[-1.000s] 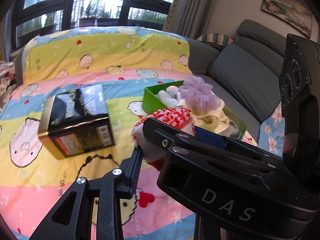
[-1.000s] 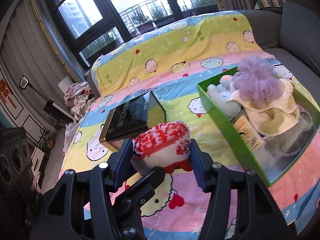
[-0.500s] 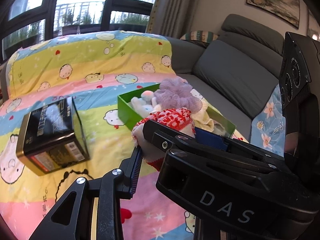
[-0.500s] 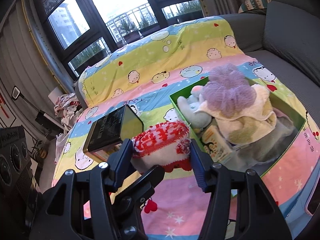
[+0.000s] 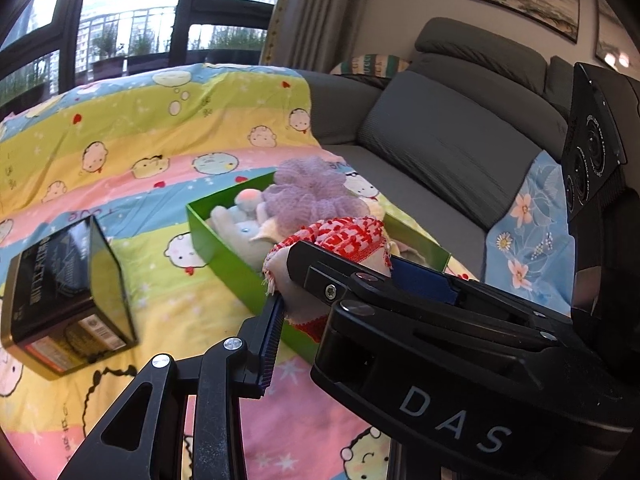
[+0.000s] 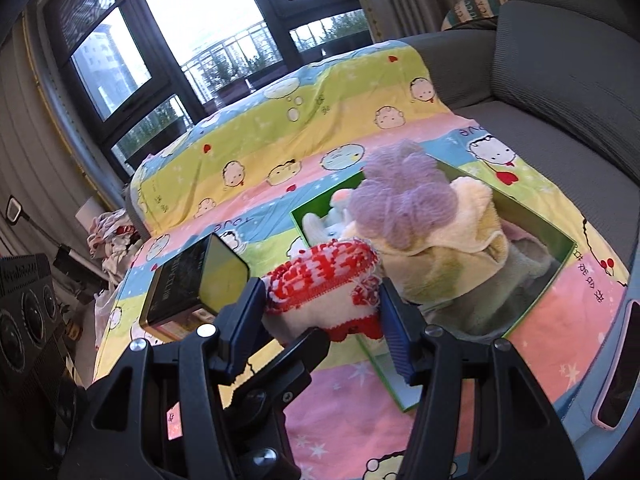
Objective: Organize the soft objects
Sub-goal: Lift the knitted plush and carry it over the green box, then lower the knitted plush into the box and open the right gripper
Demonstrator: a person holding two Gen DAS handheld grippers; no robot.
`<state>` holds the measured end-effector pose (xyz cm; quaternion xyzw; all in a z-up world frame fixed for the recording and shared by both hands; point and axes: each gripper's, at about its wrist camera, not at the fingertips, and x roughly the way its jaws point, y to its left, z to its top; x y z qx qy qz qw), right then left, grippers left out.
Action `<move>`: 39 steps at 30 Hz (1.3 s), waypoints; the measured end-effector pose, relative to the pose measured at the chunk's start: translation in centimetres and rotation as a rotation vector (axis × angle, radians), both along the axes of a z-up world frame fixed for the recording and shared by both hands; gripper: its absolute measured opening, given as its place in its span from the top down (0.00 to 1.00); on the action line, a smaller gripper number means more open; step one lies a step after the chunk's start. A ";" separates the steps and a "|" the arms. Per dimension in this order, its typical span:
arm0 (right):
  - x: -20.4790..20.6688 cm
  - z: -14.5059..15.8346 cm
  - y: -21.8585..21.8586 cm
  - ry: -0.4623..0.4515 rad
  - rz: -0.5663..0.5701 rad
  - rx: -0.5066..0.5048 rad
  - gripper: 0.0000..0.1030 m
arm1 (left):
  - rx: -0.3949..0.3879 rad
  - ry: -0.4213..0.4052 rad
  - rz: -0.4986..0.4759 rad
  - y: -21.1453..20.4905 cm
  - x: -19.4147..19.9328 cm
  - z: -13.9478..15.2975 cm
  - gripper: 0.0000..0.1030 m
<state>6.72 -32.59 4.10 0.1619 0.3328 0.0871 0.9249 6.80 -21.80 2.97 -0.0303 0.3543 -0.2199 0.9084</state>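
A rolled red-and-white knitted cloth (image 6: 320, 276) hangs above the cartoon bedsheet, at the near edge of the green box (image 6: 532, 308). My right gripper (image 6: 322, 312) is shut on it, a blue pad pressing each end. My left gripper (image 5: 316, 300) grips the same cloth (image 5: 344, 236) from below. Its left pad touches the white underside; its other finger is hidden behind the right gripper (image 5: 356, 260). The green box (image 5: 224, 256) holds a purple mesh puff (image 6: 404, 200), a cream towel (image 6: 460, 248) and a grey plush toy (image 5: 240, 236).
A black tin (image 5: 60, 296) lies on the sheet left of the box. Grey sofa cushions (image 5: 452, 148) run along the right. A phone in a pink case (image 6: 616, 364) lies at the right edge, and a speaker (image 6: 24, 312) stands at far left.
Both grippers have carried the cloth to the right, from beside the black tin to the near edge of the green box. Neither grip has changed.
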 end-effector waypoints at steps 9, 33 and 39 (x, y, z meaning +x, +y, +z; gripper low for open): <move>1.0 -0.8 -1.7 0.031 -0.052 -0.010 0.44 | 0.010 0.039 -0.058 -2.0 1.7 -0.9 0.69; 4.2 -3.7 -4.2 0.180 -0.108 -0.029 0.44 | 0.056 0.200 -0.129 -5.0 5.8 -4.3 0.69; 4.6 -4.2 -4.5 0.204 -0.111 -0.032 0.44 | 0.063 0.227 -0.136 -5.4 6.3 -4.7 0.69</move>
